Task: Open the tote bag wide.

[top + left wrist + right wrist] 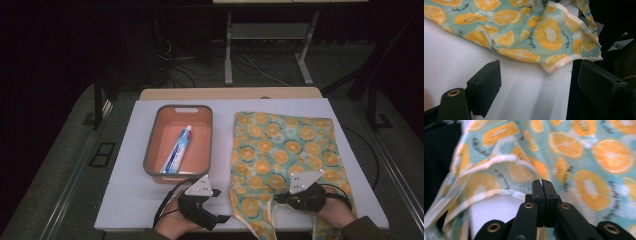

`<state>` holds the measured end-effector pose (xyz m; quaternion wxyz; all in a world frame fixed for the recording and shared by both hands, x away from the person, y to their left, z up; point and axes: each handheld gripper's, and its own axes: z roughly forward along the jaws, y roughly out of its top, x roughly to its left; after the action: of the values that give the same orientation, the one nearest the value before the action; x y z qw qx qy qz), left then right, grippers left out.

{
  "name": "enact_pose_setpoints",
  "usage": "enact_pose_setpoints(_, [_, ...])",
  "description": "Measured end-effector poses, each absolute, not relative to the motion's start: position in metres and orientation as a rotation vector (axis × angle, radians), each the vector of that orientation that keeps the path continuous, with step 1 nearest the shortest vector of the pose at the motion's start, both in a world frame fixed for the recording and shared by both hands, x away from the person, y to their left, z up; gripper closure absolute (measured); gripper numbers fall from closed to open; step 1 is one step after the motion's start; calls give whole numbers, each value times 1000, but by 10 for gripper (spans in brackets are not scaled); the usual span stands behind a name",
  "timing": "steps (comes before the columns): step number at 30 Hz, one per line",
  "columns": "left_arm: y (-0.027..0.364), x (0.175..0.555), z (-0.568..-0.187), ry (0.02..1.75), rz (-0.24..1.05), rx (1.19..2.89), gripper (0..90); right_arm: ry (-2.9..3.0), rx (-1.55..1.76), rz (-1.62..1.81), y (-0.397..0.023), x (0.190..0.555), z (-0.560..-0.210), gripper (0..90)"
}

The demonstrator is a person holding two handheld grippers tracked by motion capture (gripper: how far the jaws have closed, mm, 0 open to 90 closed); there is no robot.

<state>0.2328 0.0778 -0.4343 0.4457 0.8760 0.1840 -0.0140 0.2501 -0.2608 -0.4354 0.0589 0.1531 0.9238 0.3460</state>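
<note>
The orange-print cloth (pixel 280 150) lies flat on the white table (pixel 125 200), and its near hem is pinched between the closed jaws of the right gripper (pixel 542 185). The left gripper (pixel 539 82) has its jaws wide apart and nothing between them; the cloth's near corner lies just ahead of it. So one edge is gripped, and the second grip and any lifting or folding seem left. Beyond the left gripper, a tray (pixel 150 150) holds a toothpaste tube (pixel 177 150).
</note>
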Motion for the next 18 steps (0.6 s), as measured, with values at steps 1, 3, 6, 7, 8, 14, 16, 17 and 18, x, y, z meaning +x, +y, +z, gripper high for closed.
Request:
enact_pose_setpoints(1, [78, 233, -434, 457, -36, 2170, 171, 2787, 487, 1051, -260, 254, -435, 899])
enact_pose_setpoints(3, [78, 233, -434, 455, -36, 2170, 171, 2779, 511, 1052, -259, 258, -435, 900])
enact_pose_setpoints(6, [78, 233, -434, 456, -34, 2174, 171, 2740, 573, 1019, -253, 275, -433, 900])
enact_pose_setpoints(7, [78, 233, -434, 456, -34, 2174, 171, 2721, 594, 1012, -252, 280, -432, 900])
enact_pose_setpoints(8, [78, 233, -434, 457, -34, 2173, 171, 2710, 619, 1008, -250, 285, -431, 900])
enact_pose_setpoints(14, [79, 234, -435, 464, -36, 2170, 171, 2621, 742, 982, -240, 322, -426, 900])
enact_pose_setpoints(16, [79, 234, -435, 466, -36, 2171, 171, 2611, 763, 994, -236, 332, -426, 899])
enact_pose_setpoints(17, [80, 233, -435, 461, -35, 2171, 171, 2607, 771, 1017, -236, 334, -424, 895])
enact_pose_setpoints(18, [80, 233, -435, 461, -36, 2169, 171, 2604, 785, 1045, -237, 334, -421, 886])
